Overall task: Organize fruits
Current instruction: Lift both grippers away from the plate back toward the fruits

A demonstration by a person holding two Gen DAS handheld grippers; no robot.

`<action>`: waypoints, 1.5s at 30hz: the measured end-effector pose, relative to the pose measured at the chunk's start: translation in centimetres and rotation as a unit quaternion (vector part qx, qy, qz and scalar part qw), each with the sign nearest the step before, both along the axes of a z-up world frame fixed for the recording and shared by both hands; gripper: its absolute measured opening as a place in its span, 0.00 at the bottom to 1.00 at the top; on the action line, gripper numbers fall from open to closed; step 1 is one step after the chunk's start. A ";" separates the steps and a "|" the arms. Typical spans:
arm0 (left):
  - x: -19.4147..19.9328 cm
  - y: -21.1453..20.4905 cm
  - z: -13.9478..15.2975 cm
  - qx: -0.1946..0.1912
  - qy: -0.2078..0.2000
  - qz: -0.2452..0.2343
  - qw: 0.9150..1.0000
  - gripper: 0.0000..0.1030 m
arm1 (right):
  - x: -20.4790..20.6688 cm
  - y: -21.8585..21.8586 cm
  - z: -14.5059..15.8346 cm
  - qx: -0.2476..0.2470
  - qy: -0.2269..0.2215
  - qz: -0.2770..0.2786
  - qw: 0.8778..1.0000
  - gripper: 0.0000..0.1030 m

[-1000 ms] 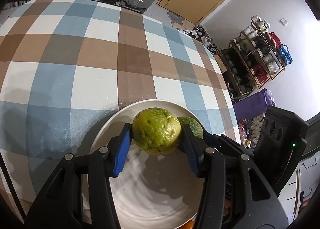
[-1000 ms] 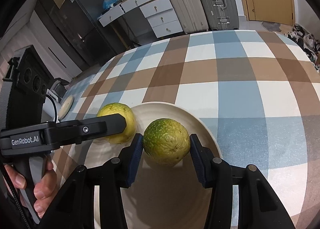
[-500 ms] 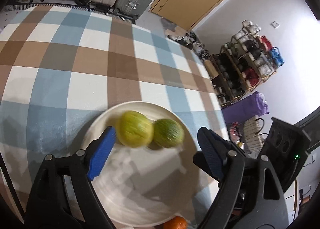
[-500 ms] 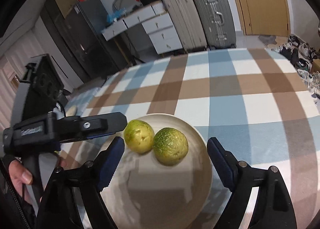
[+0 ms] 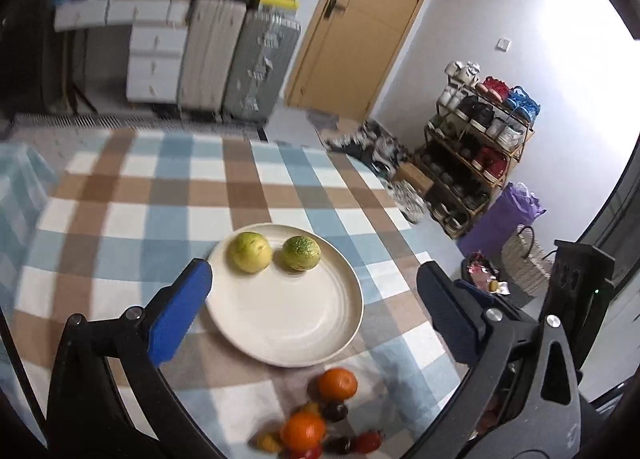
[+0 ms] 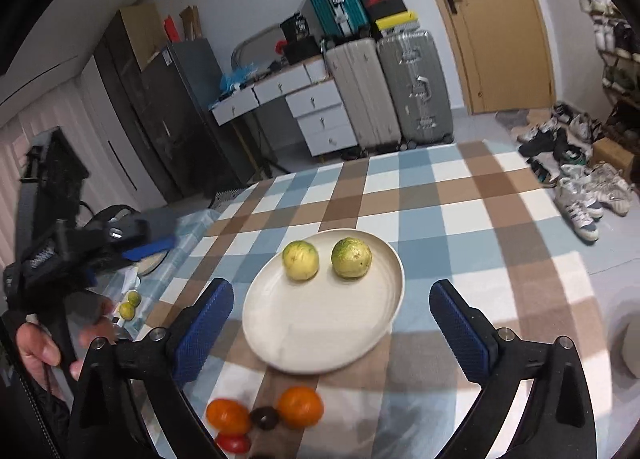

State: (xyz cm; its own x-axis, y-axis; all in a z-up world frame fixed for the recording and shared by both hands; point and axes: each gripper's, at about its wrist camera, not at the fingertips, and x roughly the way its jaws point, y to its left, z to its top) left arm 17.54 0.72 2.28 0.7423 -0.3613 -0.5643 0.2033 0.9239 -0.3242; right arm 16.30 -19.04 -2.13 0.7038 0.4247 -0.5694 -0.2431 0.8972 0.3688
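Note:
Two green-yellow fruits lie side by side at the far part of a cream plate (image 5: 320, 339) (image 6: 360, 347): the paler one (image 5: 250, 251) (image 6: 300, 260) on the left, the greener one (image 5: 301, 253) (image 6: 351, 257) on the right. My left gripper (image 5: 314, 311) hangs above and short of the plate, its jaws still opening wide, nothing between them. My right gripper (image 6: 332, 327) is likewise raised over the plate's near side, jaws opening, empty. Two oranges (image 5: 337, 383) (image 6: 300, 406), small red tomatoes (image 6: 234, 443) and dark fruits (image 6: 264, 417) sit on the cloth in front of the plate.
A checked cloth (image 5: 120, 227) covers the table. A person's hand (image 6: 40, 351) holds the left gripper at the left table edge, where two small green fruits (image 6: 130, 305) lie. Suitcases (image 6: 392, 87), drawers, a shoe rack (image 5: 476, 163) and shoes stand beyond the table.
Both grippers let go of their green-yellow fruits on the plate, opened wide, and drew back and up; the near pile of oranges and small fruits came into view.

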 end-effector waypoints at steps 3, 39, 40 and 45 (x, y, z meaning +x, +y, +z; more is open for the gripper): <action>-4.3 0.1 1.3 0.027 -0.031 0.027 0.999 0.99 | -2.9 0.1 0.9 -0.012 -0.018 -0.008 1.000 0.98; -13.3 -0.3 -6.5 0.102 0.021 0.076 0.992 0.99 | -13.0 1.6 -0.2 -0.048 -0.008 0.010 0.999 0.98; -13.3 -0.4 -6.6 0.106 0.024 0.076 0.991 0.99 | -12.8 1.7 -0.5 -0.053 0.000 0.010 0.999 0.98; -12.7 0.1 -7.1 0.088 0.049 0.080 0.992 0.99 | -11.5 1.9 -2.8 -0.070 0.051 0.014 0.996 0.98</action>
State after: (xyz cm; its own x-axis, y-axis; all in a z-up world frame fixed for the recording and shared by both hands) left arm 4.86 0.78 -4.79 0.7213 -0.1316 -0.6801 0.0243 0.9860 -0.1651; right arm 4.81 -17.10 -4.90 0.6284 0.3550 -0.6922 -0.2374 0.9349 0.2639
